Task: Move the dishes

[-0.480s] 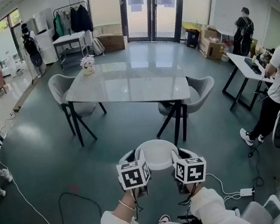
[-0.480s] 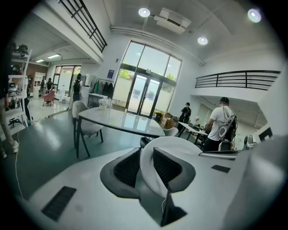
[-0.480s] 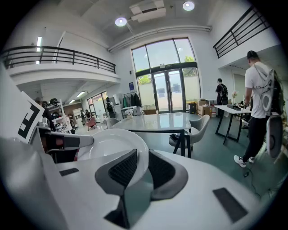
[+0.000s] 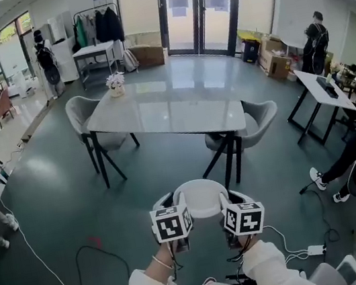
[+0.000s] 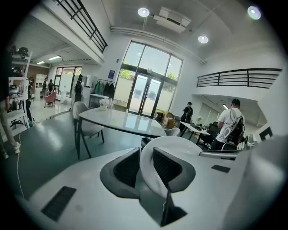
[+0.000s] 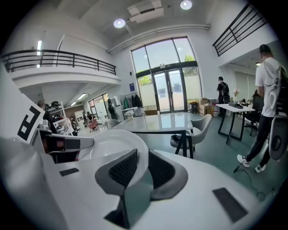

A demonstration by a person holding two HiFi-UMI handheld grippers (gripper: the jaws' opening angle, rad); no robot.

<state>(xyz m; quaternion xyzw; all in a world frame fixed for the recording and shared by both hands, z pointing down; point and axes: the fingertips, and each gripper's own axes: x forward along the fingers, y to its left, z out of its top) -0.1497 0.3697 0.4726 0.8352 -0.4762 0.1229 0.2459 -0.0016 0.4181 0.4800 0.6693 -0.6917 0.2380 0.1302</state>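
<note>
A white plate (image 4: pixel 200 197) is carried between both grippers, above the green floor in front of the person. My left gripper (image 4: pixel 176 208) is shut on the plate's left rim; in the left gripper view the plate (image 5: pixel 177 146) rim runs between the dark ribbed pads (image 5: pixel 127 167). My right gripper (image 4: pixel 226 201) is shut on the right rim; the right gripper view shows the plate (image 6: pixel 108 143) edge pinched between its pads (image 6: pixel 159 168). Both marker cubes sit near the person's white sleeves.
A long grey table (image 4: pixel 166 112) stands ahead with a flower pot (image 4: pixel 115 82) at its far left end and grey chairs (image 4: pixel 247 126) around it. A black cable (image 4: pixel 82 254) lies on the floor at left. People stand at the right by a desk (image 4: pixel 323 92).
The view has shifted slightly; the table sits a little lower and to the right in the head view. The person at the right has moved. Both grips on the plate are unchanged.
</note>
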